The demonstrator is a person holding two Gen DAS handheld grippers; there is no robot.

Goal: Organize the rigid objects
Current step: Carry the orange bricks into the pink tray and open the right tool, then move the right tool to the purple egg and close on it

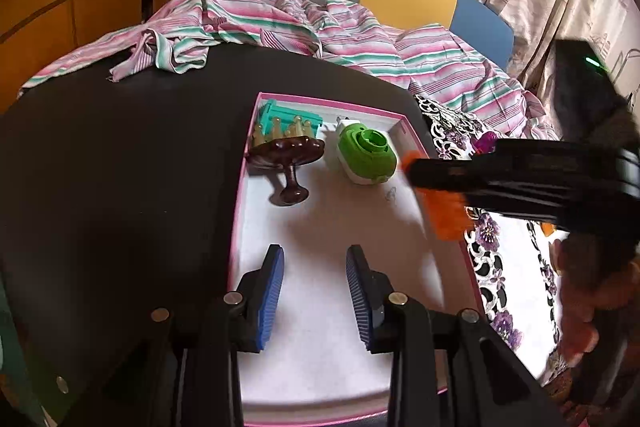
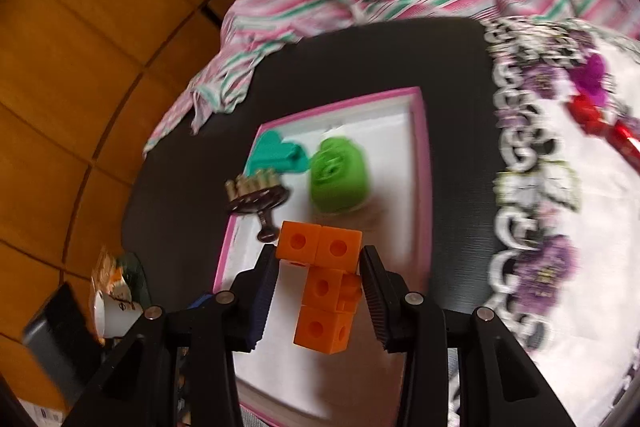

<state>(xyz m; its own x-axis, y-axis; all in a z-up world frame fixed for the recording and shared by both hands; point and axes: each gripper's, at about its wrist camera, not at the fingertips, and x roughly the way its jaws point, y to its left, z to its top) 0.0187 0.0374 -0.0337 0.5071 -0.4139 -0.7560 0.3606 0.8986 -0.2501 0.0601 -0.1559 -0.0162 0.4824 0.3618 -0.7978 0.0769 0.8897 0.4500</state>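
A dark bench (image 1: pixel 120 187) carries a pink-rimmed tray (image 1: pixel 244 183) holding a green gadget (image 1: pixel 366 153), a teal piece (image 1: pixel 280 115) and a brown comb (image 1: pixel 288 155). Over it, the right gripper (image 2: pixel 320 267) clamps an orange block cluster (image 2: pixel 324 283) — the left gripper (image 1: pixel 316 291) hangs part-open, holding nothing.

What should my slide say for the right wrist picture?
Right gripper carries orange cubes over the pink-edged tray.

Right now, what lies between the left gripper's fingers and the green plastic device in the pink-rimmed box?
Nothing: in the left wrist view only bare white box floor separates the left gripper from the green plastic device.
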